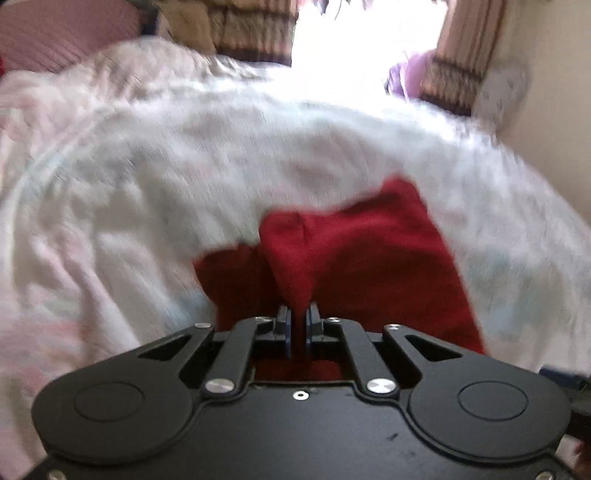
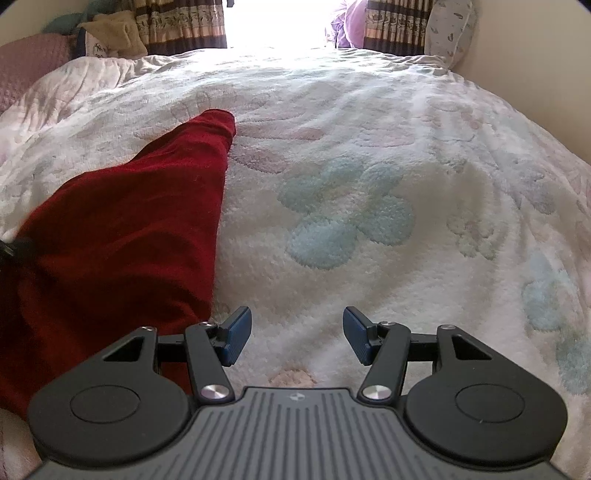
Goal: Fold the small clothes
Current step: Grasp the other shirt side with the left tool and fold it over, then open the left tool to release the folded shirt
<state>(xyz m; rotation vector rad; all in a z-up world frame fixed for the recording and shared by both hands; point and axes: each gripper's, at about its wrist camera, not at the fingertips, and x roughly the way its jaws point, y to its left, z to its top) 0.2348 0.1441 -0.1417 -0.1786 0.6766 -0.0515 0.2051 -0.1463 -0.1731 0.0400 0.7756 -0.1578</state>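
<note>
A dark red garment lies on a white fleece blanket with pastel flowers. In the left wrist view, which is blurred by motion, my left gripper is shut on a raised fold of the red cloth, which rises in a peak from between the blue pads. In the right wrist view the same red garment stretches along the left side, one narrow end pointing far up the bed. My right gripper stands open just right of the garment's near edge, nothing between its blue pads.
The blanket covers the whole bed. Patterned curtains and a bright window are at the far end, with cushions far left and a pale pillow far right. A wall runs along the right side.
</note>
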